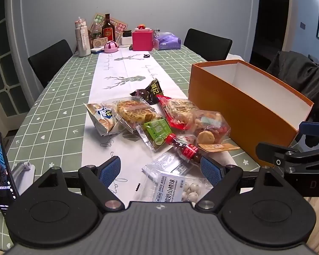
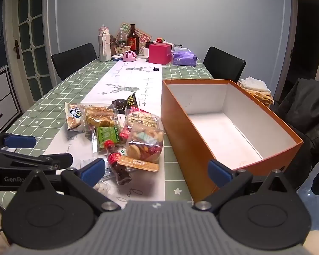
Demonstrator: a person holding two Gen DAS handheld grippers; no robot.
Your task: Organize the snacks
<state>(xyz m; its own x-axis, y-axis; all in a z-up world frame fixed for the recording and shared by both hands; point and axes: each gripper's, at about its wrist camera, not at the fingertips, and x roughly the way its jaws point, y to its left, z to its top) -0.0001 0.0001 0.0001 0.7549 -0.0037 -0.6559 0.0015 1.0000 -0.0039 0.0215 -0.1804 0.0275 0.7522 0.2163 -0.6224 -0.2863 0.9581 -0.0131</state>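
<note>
Now, far beyond both tongs, at the other end of the worktop (image 1: 53,110), stand bottles, a pink box (image 1: 143,40) and a purple tissue pack (image 1: 167,40), with black chairs at both sides; nothing stands between the tongs and the snacks. A phone (image 1: 0,170) leans on a stand to the left of the left tongs (image 1: 160,171). The pile of snacks (image 1: 155,119) lies on the white runner, just ahead of the left tongs, and a clear bag of white balls (image 1: 170,182) lies between its two blue pads, which do not touch it. A small cola-shaped bottle (image 2: 117,163) lies ahead of the right tongs (image 2: 157,173), near their left pad. The orange box (image 2: 202,148), empty and white inside, stands ahead and to the right of the right tongs, its near corner close to the right pad. Both tongs are wide open, hold nothing, and point forward and down toward the worktop.
</note>
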